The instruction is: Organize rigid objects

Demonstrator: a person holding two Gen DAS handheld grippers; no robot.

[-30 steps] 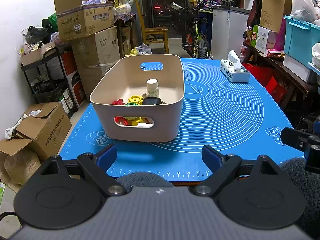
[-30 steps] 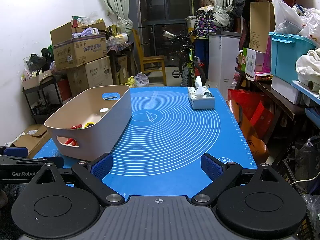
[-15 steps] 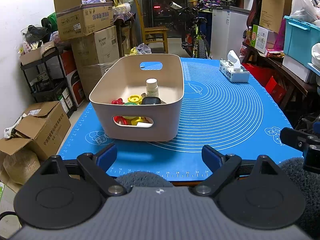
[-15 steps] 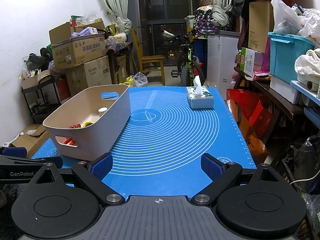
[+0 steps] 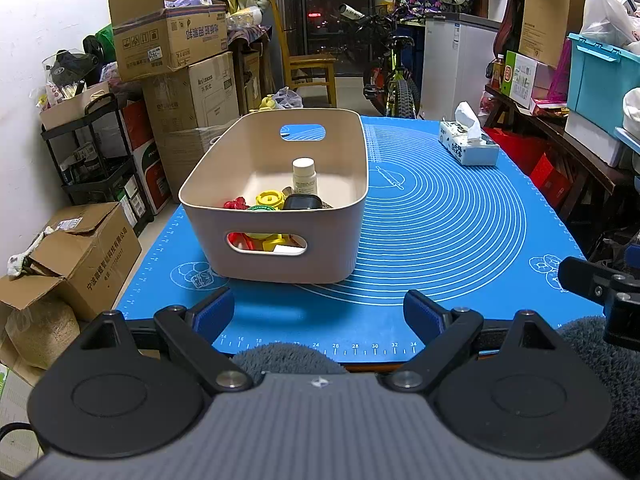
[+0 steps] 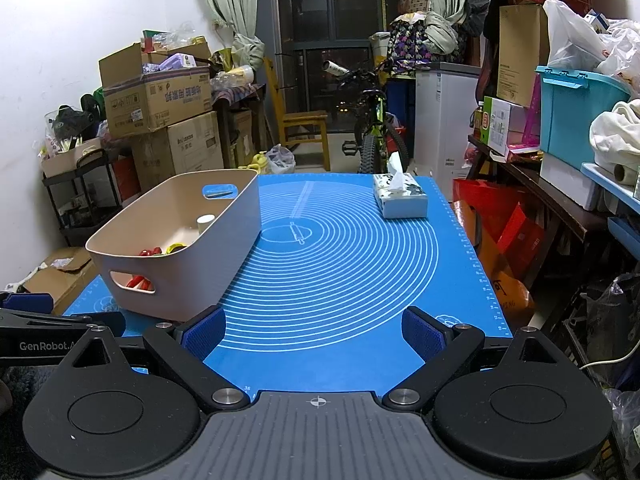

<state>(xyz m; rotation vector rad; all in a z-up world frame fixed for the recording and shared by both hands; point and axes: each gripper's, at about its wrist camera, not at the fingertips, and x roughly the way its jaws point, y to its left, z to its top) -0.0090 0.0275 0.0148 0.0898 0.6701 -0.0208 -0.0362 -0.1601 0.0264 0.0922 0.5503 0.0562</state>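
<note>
**Sorting looks close to finished**

We hold the left tongs (image 5: 319, 314) and right tongs (image 6: 313, 330) wide and empty. Ahead of the left tongs, the beige bin (image 5: 276, 200) holds the small rigid objects (image 5: 276, 200). We see nothing loose on the blue worktop mat (image 6: 340, 264); boxes crowd the room

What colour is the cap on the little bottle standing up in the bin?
White. The bottle cap shows best in the left wrist view, inside the beige bin.
</note>
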